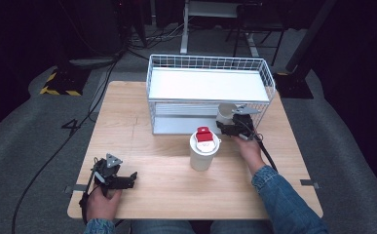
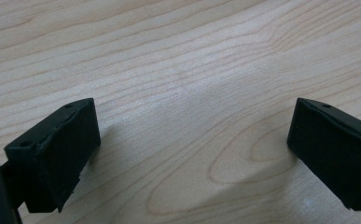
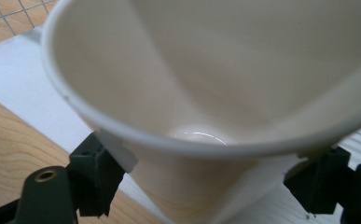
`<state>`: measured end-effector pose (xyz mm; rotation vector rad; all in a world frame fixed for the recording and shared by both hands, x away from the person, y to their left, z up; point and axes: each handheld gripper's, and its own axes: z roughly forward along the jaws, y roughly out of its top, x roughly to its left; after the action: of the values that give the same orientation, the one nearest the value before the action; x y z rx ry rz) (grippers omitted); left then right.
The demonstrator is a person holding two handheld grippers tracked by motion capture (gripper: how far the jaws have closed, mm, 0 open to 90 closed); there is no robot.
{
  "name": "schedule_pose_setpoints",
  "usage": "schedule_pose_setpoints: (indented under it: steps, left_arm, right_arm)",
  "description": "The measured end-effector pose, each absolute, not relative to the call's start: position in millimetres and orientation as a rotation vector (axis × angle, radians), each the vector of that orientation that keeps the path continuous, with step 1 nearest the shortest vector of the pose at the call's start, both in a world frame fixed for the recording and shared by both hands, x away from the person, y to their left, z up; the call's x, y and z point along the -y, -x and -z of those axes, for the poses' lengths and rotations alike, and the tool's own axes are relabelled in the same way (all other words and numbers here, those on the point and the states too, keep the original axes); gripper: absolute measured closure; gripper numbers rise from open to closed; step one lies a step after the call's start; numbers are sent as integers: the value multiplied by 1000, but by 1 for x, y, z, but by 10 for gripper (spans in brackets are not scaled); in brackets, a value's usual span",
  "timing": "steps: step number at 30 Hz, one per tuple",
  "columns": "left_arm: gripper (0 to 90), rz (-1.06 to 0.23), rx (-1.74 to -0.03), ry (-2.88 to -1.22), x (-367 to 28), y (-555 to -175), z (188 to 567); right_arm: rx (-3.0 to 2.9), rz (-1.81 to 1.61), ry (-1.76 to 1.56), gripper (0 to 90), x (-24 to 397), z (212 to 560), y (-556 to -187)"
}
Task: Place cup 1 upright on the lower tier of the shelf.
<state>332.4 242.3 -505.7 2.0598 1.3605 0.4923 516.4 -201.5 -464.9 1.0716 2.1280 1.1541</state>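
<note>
Your left gripper (image 1: 127,179) rests on the light wooden table (image 1: 147,161), jaws wide apart with nothing between them. Your right gripper (image 3: 206,179) is clamped on the white paper cup (image 3: 206,70) at the white wire basket's (image 1: 210,73) open front.

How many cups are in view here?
2: a lidded cup with a red tab standing mid-table, and an open white cup held in the right gripper at the wire rack's lower shelf.

Right gripper (image 1: 229,122) holds white cup (image 1: 223,113) at wire basket (image 1: 210,66)
</note>
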Motion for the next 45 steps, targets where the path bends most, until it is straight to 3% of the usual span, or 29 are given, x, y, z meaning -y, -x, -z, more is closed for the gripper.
schedule_pose_setpoints:
  steps: [31, 45]
  left_arm:
    - [30, -492, -1363, -2057, -242, -332, 506]
    - [30, -492, -1364, -2057, -242, -332, 506]
  right_arm:
    - [-2114, -1137, -1102, 227, 196, 475, -537]
    - [-2090, -1095, -1074, 152, 196, 472, -536]
